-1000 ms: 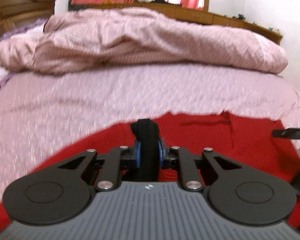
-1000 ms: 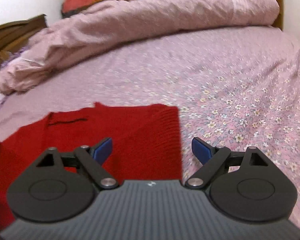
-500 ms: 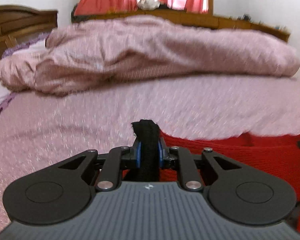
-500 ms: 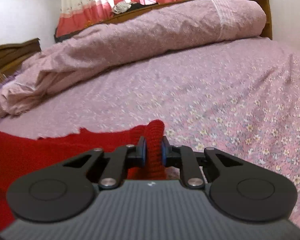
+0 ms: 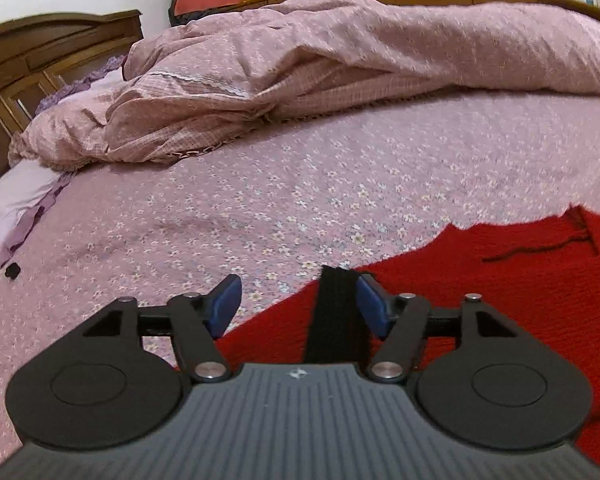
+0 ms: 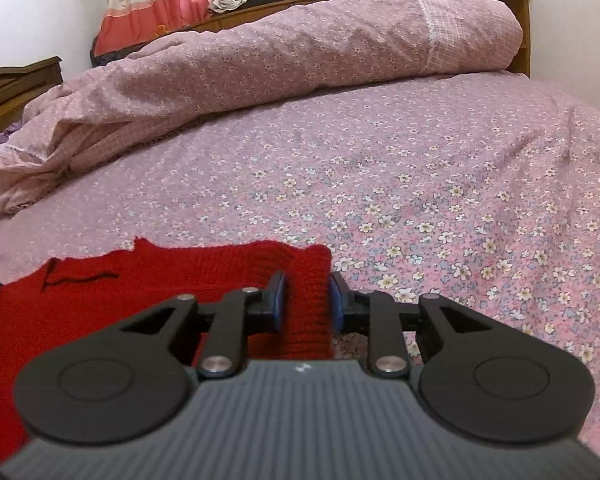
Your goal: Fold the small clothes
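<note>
Pink flowered bedding (image 6: 420, 184) covers the bed, with a rumpled quilt (image 5: 340, 64) heaped along its far side and a wooden headboard (image 5: 40, 52) beyond. Only the left wrist view shows a lilac pillow (image 5: 16, 204) at the bed's left edge and the garment's black band (image 5: 334, 312). That band stands between the pads of the left gripper (image 5: 298, 306), leaning on the right pad with the left pad clear; the jaws are opening, where half a second ago they pinched it tight. Only the right wrist view shows the red knit sweater (image 6: 100, 300) bunched into a ridge between the right gripper (image 6: 304, 300), whose jaws are easing apart from the earlier clamp, pads at the fabric's sides. The sweater lies flat at the near edge, its long axis running side to side between the grippers.
</note>
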The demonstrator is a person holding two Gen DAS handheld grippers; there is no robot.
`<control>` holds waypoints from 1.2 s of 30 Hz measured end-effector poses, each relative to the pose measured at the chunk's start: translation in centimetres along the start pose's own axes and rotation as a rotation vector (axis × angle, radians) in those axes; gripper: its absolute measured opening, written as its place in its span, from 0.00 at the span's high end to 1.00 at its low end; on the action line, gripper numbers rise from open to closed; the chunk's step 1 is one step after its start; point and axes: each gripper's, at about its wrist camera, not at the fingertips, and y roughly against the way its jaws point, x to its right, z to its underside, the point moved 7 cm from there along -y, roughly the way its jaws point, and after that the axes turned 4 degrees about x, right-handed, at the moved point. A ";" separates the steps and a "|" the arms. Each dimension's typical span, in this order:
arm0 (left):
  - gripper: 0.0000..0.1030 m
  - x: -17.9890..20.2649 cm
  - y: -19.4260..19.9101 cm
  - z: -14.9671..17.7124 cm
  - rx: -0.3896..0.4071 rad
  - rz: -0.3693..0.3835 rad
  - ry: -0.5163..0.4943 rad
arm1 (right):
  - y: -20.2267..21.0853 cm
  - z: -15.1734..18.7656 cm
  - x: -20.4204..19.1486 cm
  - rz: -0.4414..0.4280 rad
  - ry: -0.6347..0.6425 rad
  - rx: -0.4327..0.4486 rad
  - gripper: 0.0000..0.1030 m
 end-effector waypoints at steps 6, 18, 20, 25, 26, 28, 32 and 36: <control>0.24 -0.3 2.7 0.9 -0.050 0.049 -0.006 | 3.6 -1.4 -0.1 0.018 -0.004 0.002 0.71; 0.19 -0.4 0.6 4.2 -0.099 -0.009 0.023 | 5.9 3.1 -2.6 -0.047 0.015 -0.125 0.71; 0.19 -0.4 0.4 4.3 -0.097 -0.011 0.022 | 5.0 3.9 -2.9 -0.021 0.052 -0.097 0.71; 0.18 -0.8 0.8 4.0 -0.110 -0.012 0.046 | 4.7 4.1 -3.7 0.015 0.078 -0.053 0.66; 0.18 -1.0 1.2 3.9 -0.113 -0.014 0.057 | 4.7 4.0 -3.6 0.012 0.052 -0.050 0.64; 0.18 -1.7 2.4 3.8 -0.114 -0.037 0.078 | 5.0 3.7 -3.4 -0.001 0.000 -0.047 0.57; 0.18 -3.8 5.9 3.8 -0.096 -0.058 0.132 | 6.3 3.4 -4.2 -0.024 -0.011 -0.041 0.47; 0.18 -6.5 9.4 4.3 -0.100 -0.071 0.205 | 8.2 3.1 -5.2 -0.054 -0.004 -0.043 0.47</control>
